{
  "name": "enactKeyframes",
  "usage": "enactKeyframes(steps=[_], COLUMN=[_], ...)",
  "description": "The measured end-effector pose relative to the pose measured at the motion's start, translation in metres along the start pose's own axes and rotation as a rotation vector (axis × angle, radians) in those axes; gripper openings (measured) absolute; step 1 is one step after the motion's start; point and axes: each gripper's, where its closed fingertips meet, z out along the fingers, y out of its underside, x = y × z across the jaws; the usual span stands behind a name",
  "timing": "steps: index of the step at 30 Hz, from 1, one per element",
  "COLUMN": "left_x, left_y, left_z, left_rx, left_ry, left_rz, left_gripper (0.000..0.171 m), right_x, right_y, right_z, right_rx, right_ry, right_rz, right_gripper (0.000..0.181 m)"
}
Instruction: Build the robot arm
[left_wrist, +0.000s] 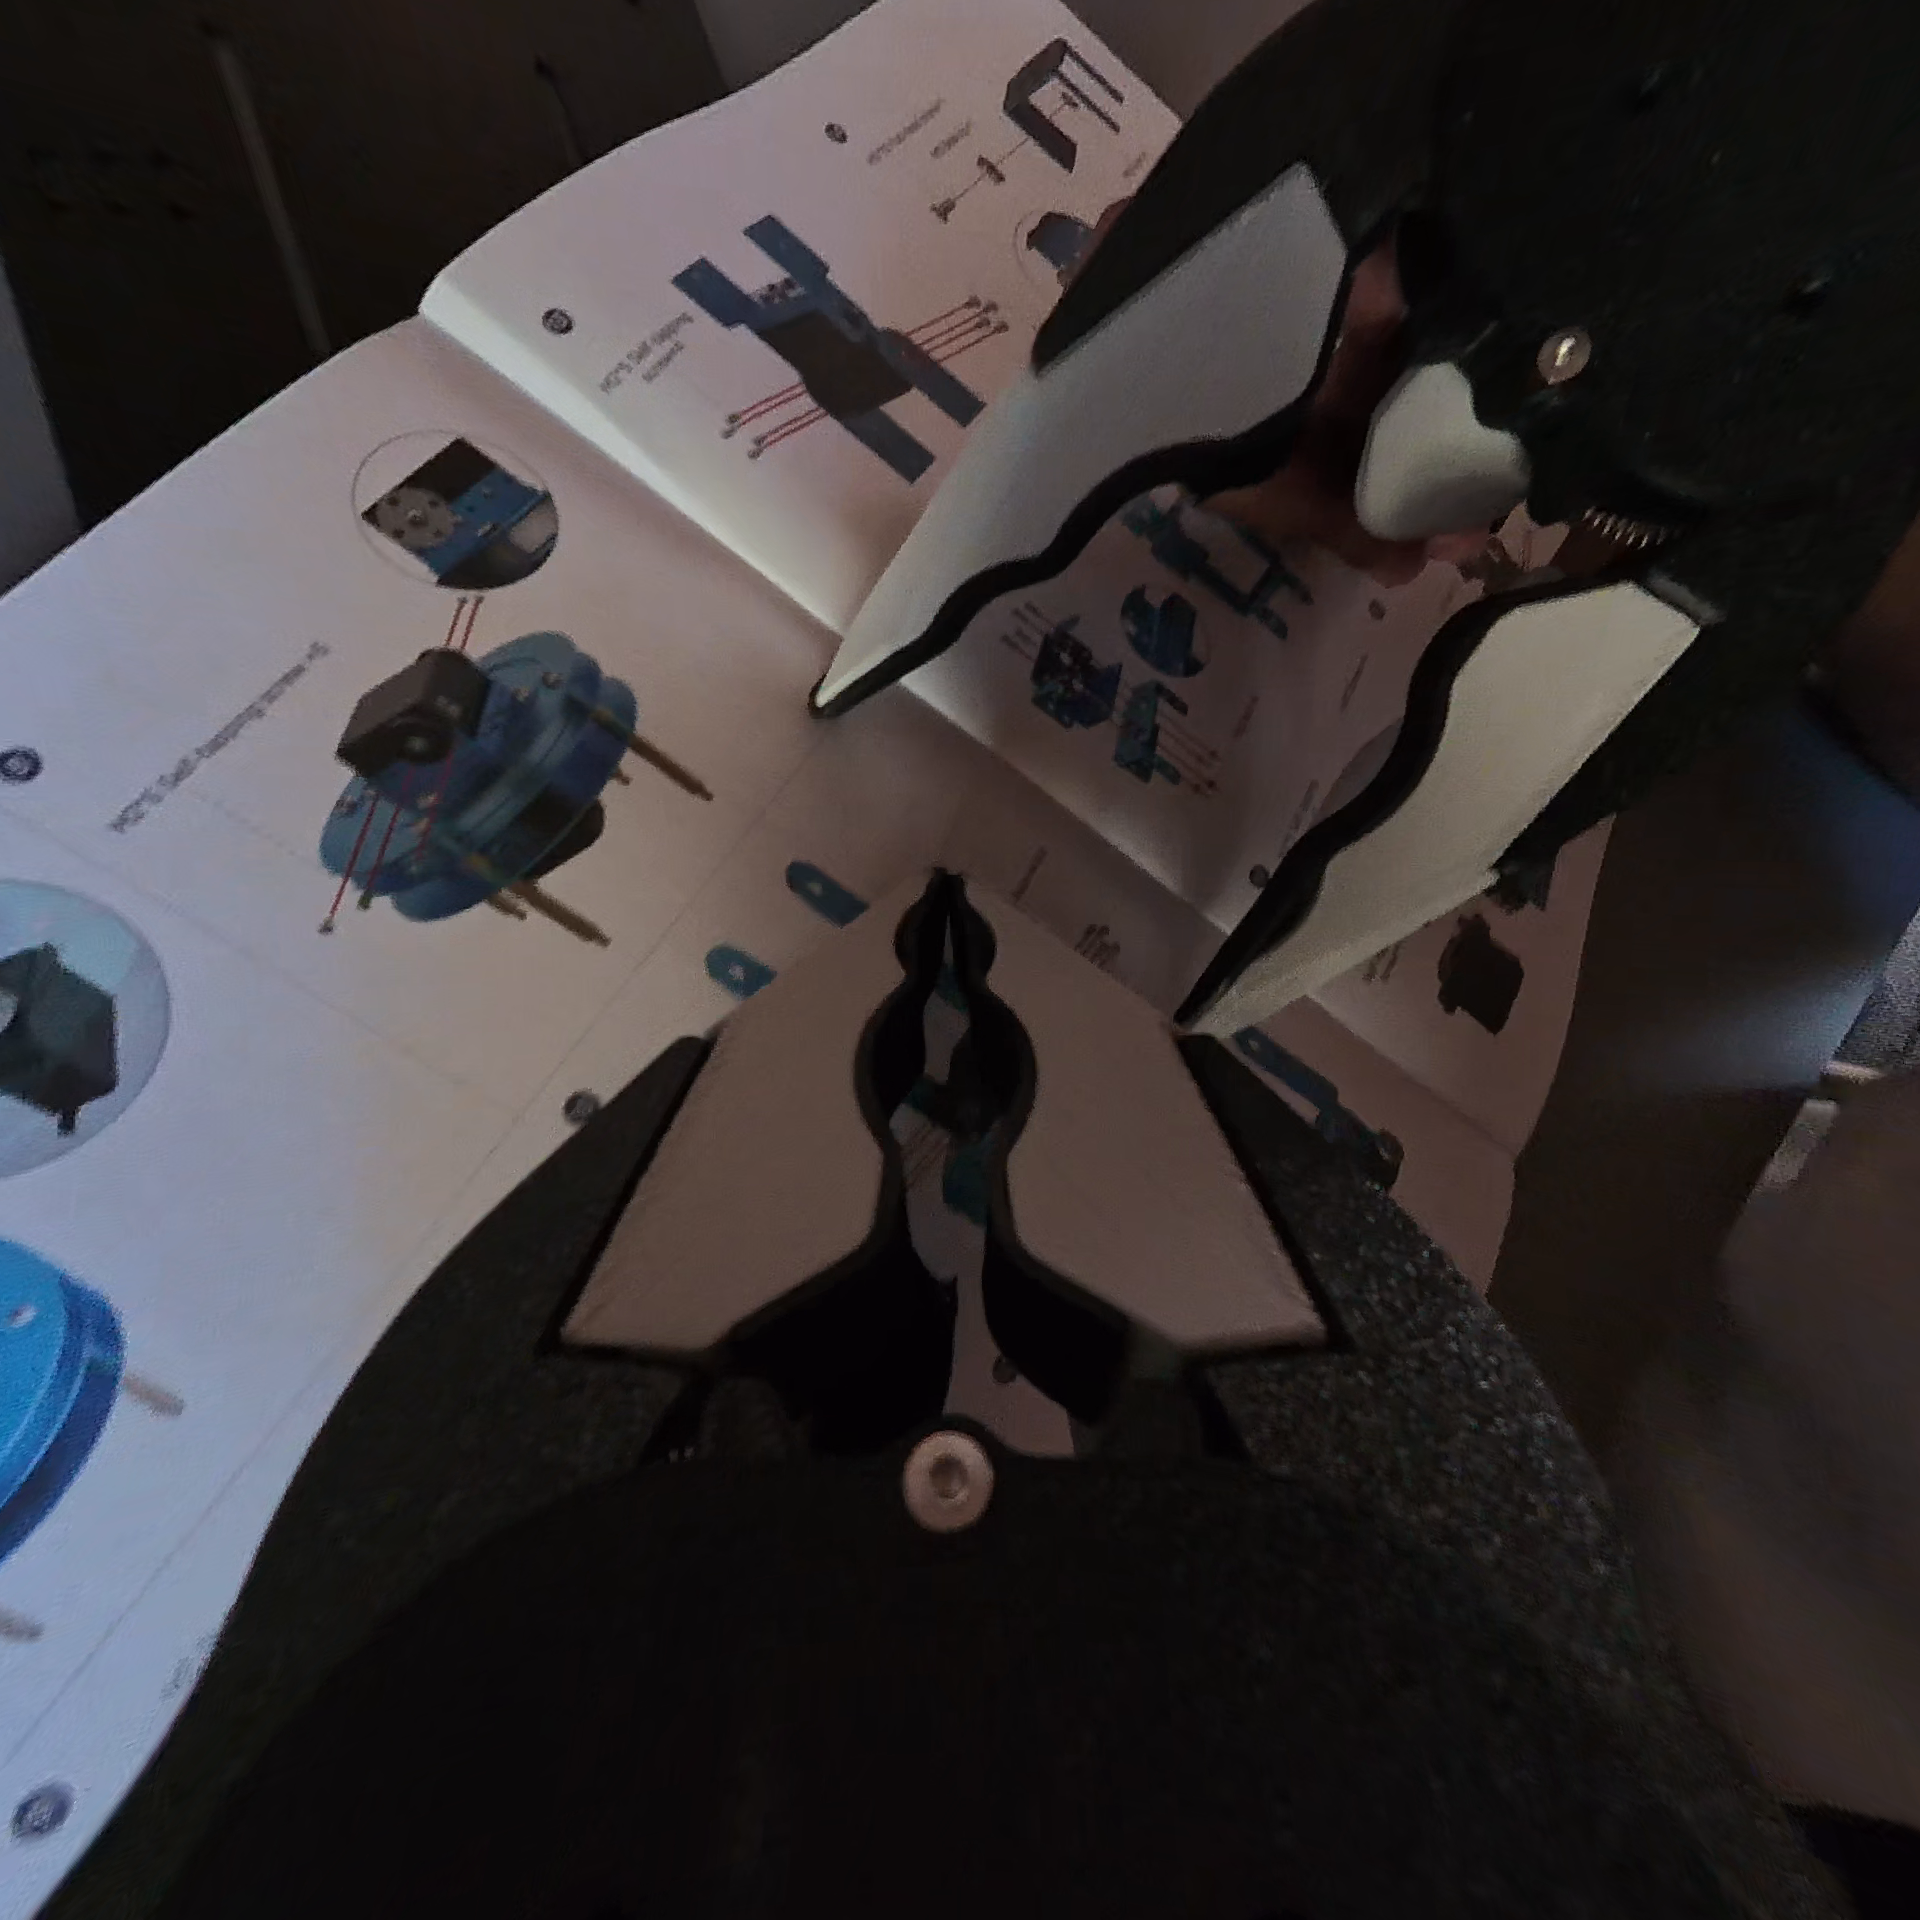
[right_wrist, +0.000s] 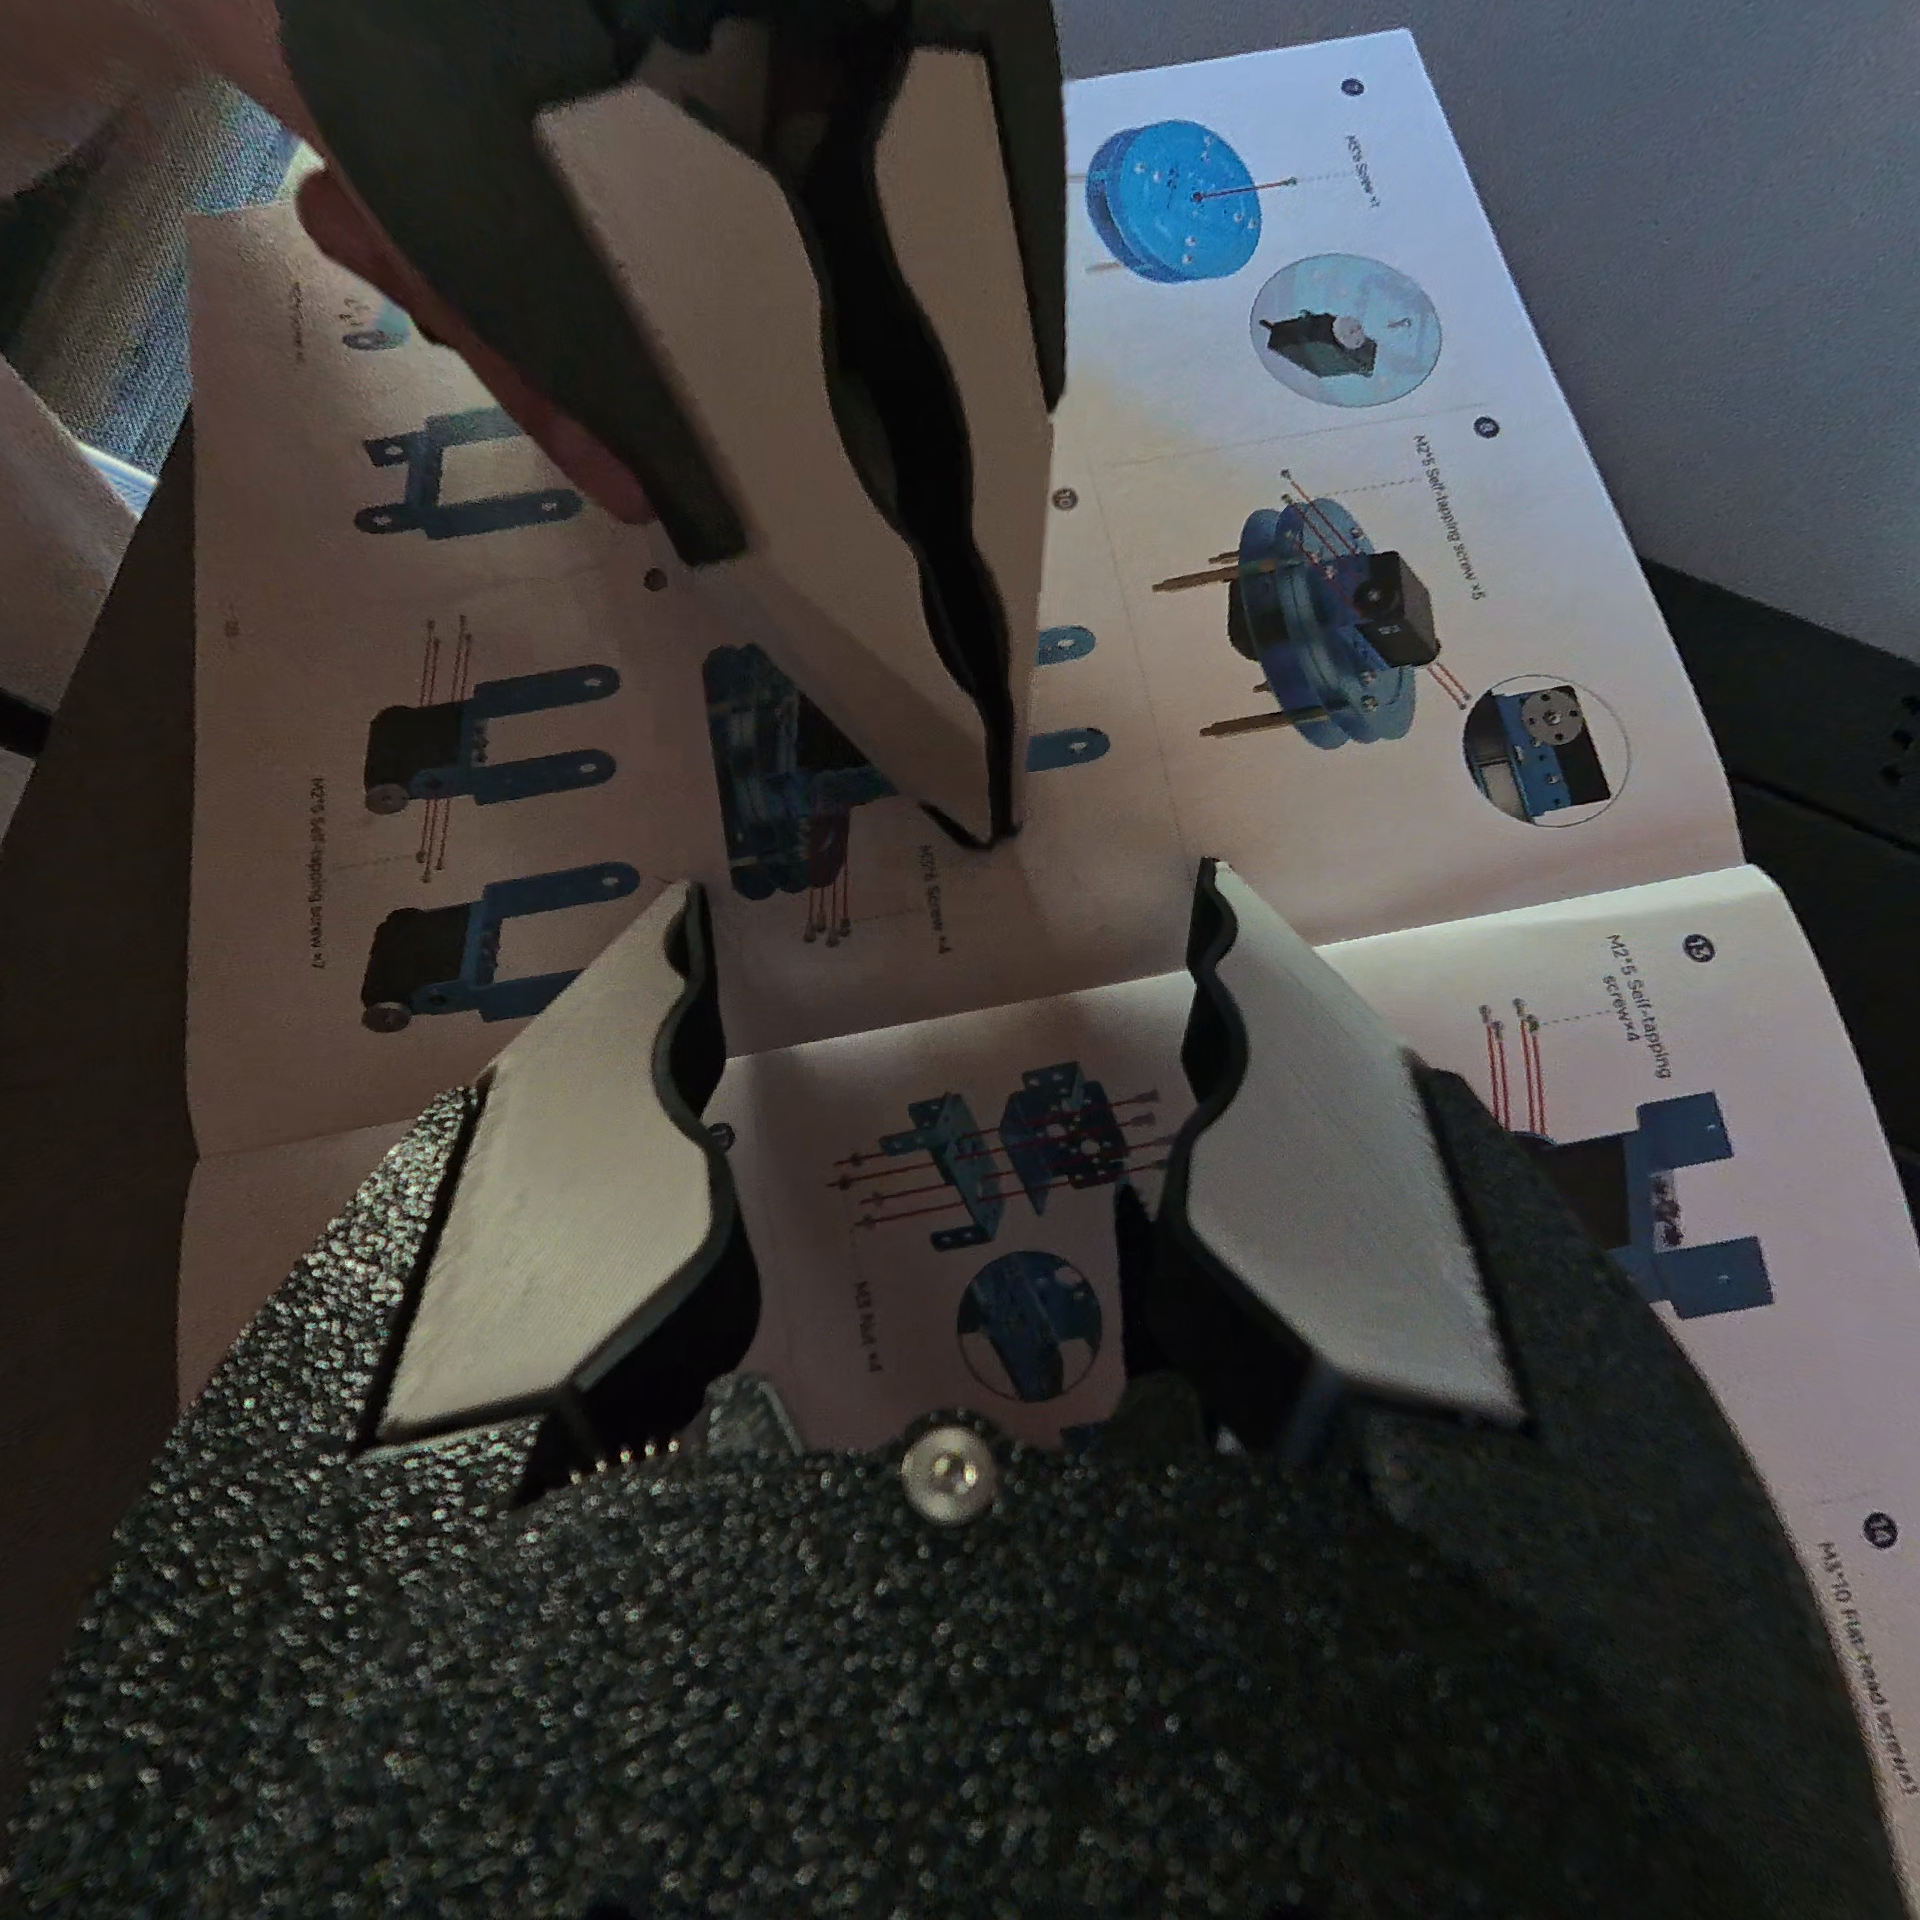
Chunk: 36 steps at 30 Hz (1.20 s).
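Observation:
A large white instruction sheet (left_wrist: 260, 644) printed with blue part drawings lies unfolded on a dark table. One flap (left_wrist: 644, 343) is folded over on top of it. My left gripper (left_wrist: 943, 883) is shut, with its tips down on the sheet near the flap's corner. It also shows in the right wrist view (right_wrist: 987, 826), coming in from above. I cannot tell whether it pinches any paper. My right gripper (right_wrist: 945, 878) is open and empty, with its fingers spread over the flap's edge (right_wrist: 1403, 987) and its tips close to the paper. It also shows in the left wrist view (left_wrist: 1003, 860).
The dark table (right_wrist: 94, 935) shows at the sheet's left side. Grey fabric (right_wrist: 104, 312) lies beyond it. A person's hand (right_wrist: 468, 364) holds the left gripper. Dark furniture (left_wrist: 208, 208) stands behind the sheet. Only a small space, under 4 cm, lies between the two pairs of fingers.

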Motion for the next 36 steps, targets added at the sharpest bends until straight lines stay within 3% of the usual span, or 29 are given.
enactKeyframes(steps=[6,9,11,14,17,20,29,36], left_x=[-0.025,-0.061,-0.088,-0.107,-0.114,-0.099,-0.086,-0.103], left_y=[0.032,0.043,0.036,0.014,0.022,0.029,0.024,0.043], left_z=[-0.046,-0.076,-0.099,-0.122,-0.125,-0.125,-0.125,-0.129], left_rx=[-0.006,-0.002,0.076,0.249,0.179,0.107,0.127,0.013], left_ry=[-0.033,-0.196,-0.313,-0.322,-0.329,-0.283,-0.25,-0.362], left_rz=[-0.121,-0.14,-0.113,-0.138,-0.185,-0.201,-0.229,-0.178], left_gripper=[0.0,0.0,0.0,0.004,0.016,0.026,0.029,0.029], right_x=[0.0,0.001,0.001,0.001,0.002,0.001,0.001,0.004], right_y=[0.0,-0.001,-0.001,-0.001,-0.001,-0.001,-0.002,-0.003], right_z=[-0.001,-0.001,-0.001,-0.001,-0.002,-0.001,-0.002,-0.003], right_rx=[0.011,0.015,0.018,0.02,0.025,0.024,0.033,0.043], right_ry=[0.0,0.0,0.001,0.005,0.001,0.009,0.005,0.003], right_rz=[0.008,0.011,0.013,0.014,0.022,0.017,0.025,0.052], right_gripper=[0.09,0.09,0.089,0.089,0.087,0.087,0.086,0.079])
